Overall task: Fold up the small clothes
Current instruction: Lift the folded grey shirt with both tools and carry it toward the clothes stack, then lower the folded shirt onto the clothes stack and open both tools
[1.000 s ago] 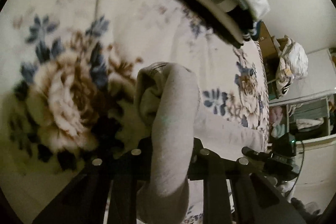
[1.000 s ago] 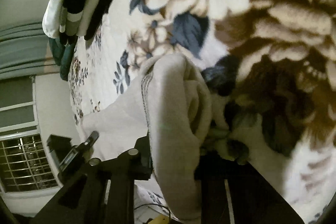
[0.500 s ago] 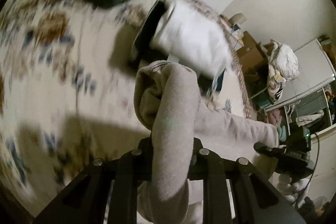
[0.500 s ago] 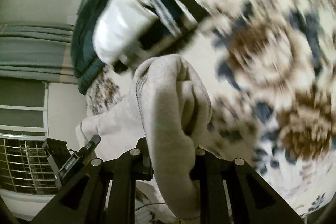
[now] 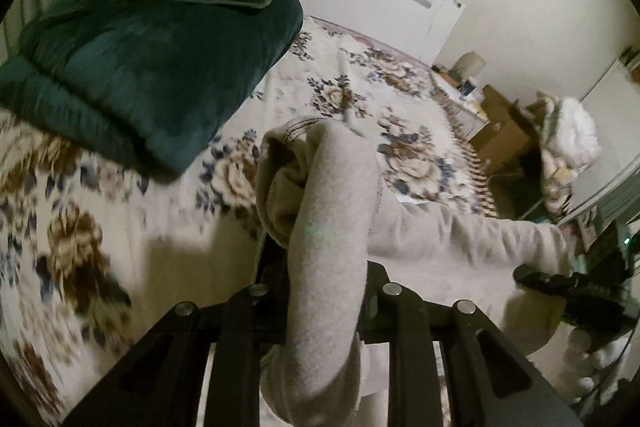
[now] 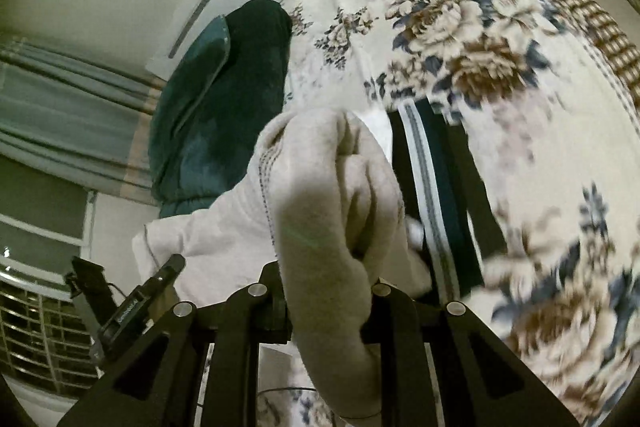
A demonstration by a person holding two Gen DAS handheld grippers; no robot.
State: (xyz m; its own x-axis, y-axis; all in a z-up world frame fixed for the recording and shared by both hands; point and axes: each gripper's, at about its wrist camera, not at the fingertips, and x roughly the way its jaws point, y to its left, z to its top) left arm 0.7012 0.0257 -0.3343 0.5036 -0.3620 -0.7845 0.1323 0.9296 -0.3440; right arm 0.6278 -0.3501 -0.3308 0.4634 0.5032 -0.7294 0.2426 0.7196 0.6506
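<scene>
Your left tool (image 5: 326,283) and right tool (image 6: 326,283) each clamp the beige garment (image 5: 332,211), lifted above the floral bed (image 5: 120,259).

Home bedroom: floral bedspread (image 5: 404,131), green pillow (image 5: 152,47), curtains (image 6: 72,107).

Garment stretched between two grippers, above the bed

Garment (image 5: 328,227) spans left gripper (image 5: 324,291) and right gripper (image 6: 326,291); pillow (image 5: 152,59) lies on bed (image 5: 404,131) behind.

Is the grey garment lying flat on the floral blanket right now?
No, the grey garment hangs bunched in the left gripper, above the floral blanket.
</scene>
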